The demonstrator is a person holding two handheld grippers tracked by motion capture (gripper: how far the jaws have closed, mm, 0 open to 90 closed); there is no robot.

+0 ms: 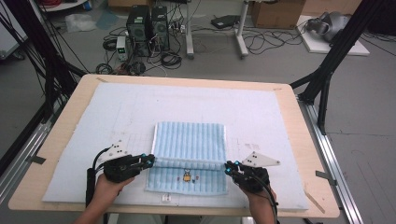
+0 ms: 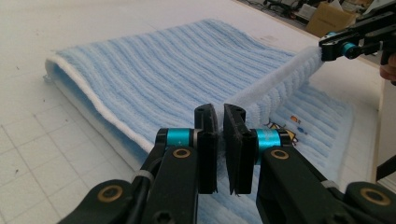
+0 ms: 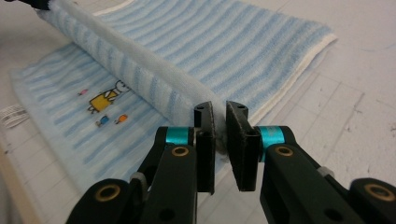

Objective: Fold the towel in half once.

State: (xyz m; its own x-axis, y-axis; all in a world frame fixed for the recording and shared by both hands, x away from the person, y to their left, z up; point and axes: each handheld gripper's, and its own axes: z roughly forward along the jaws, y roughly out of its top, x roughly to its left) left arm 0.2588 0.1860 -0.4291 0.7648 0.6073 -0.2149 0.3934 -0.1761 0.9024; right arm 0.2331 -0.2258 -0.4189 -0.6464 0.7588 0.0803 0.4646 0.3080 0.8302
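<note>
A light blue striped towel point(image 1: 189, 140) lies on the white mat, partly folded over itself, with a small cartoon print point(image 1: 187, 177) on its bare lower layer. My left gripper point(image 1: 150, 161) is shut on the left corner of the towel's folded edge, my right gripper point(image 1: 229, 167) on the right corner. Between them the edge hangs as a raised roll point(image 1: 189, 164) a little above the lower layer. In the left gripper view my left gripper point(image 2: 220, 122) pinches the towel point(image 2: 177, 74), with the right gripper point(image 2: 334, 49) farther off. In the right gripper view my right gripper point(image 3: 218, 121) pinches the towel point(image 3: 210, 42).
The white padded mat point(image 1: 116, 112) covers most of the wooden table point(image 1: 303, 154). A small white tag point(image 1: 166, 198) lies on the mat near the front edge. Black frame posts point(image 1: 327, 70) stand at both sides; computers and cables lie on the floor beyond.
</note>
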